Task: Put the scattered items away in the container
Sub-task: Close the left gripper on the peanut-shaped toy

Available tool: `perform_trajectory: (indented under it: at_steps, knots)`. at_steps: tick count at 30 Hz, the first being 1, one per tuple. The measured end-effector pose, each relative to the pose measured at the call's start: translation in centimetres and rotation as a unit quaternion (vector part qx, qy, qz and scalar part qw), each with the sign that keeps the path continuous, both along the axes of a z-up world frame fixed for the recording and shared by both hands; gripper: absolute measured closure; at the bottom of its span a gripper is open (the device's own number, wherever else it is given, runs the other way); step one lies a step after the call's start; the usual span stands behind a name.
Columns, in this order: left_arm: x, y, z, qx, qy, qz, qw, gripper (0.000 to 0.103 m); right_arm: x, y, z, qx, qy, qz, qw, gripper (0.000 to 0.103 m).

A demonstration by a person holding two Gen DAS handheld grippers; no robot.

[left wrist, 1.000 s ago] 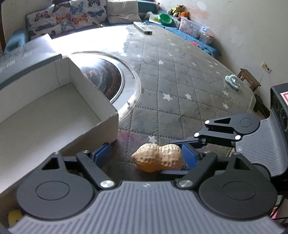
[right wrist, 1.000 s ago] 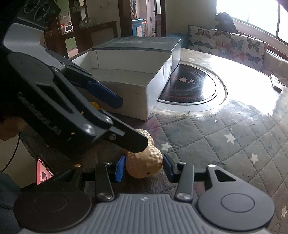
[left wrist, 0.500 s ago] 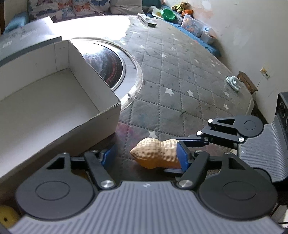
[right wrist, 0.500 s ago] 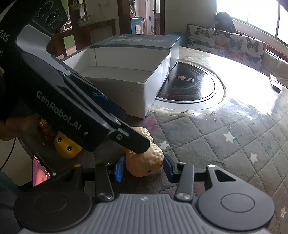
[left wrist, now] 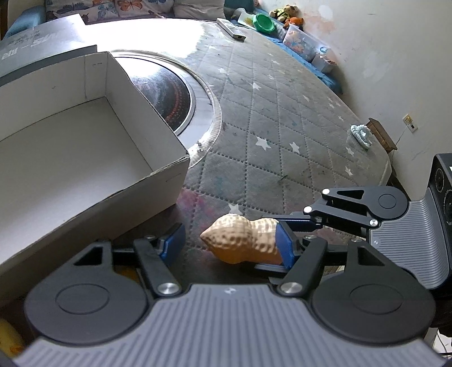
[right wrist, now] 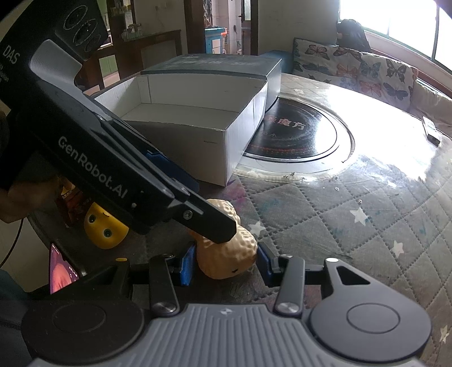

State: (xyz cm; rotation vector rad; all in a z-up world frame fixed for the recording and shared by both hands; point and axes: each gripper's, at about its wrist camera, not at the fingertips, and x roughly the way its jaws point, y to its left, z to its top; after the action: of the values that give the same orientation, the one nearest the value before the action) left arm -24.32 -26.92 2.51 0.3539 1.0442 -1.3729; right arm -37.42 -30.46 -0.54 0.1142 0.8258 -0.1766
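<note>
The white box (left wrist: 84, 146) is bare inside, so nothing is tidied yet; the right claw (right wrist: 223, 261) pinches the peanut toy (left wrist: 243, 240) on the near surface (left wrist: 282, 127), the left claw (left wrist: 228, 245) loosely spread around it; a yellow toy (right wrist: 106, 228) also waits.

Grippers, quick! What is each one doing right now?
Left gripper: open around the peanut, not squeezing.
Right gripper: shut on the peanut.

Daylight from window (right wrist: 395, 25) at upper right, overexposed; strong glare on table (right wrist: 389, 146) washes out surface detail. Foreground dim and shadowed. Fisheye bending at edges; focus sharp, no motion blur
</note>
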Motion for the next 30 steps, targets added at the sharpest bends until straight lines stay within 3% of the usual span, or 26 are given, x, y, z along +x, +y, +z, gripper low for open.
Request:
perform_trajectory:
  at_steps: [14, 30]
  knots:
    - [-0.17, 0.35, 0.21, -0.007, 0.006, -0.007, 0.9999, 0.042, 0.25, 0.12, -0.03, 0.0, -0.001, 0.002, 1.0, 0.058]
    - [0.24, 0.4, -0.28, -0.011, 0.016, -0.01, 0.9998, 0.042, 0.08, 0.66, -0.11, -0.009, -0.002, 0.013, 1.0, 0.058]
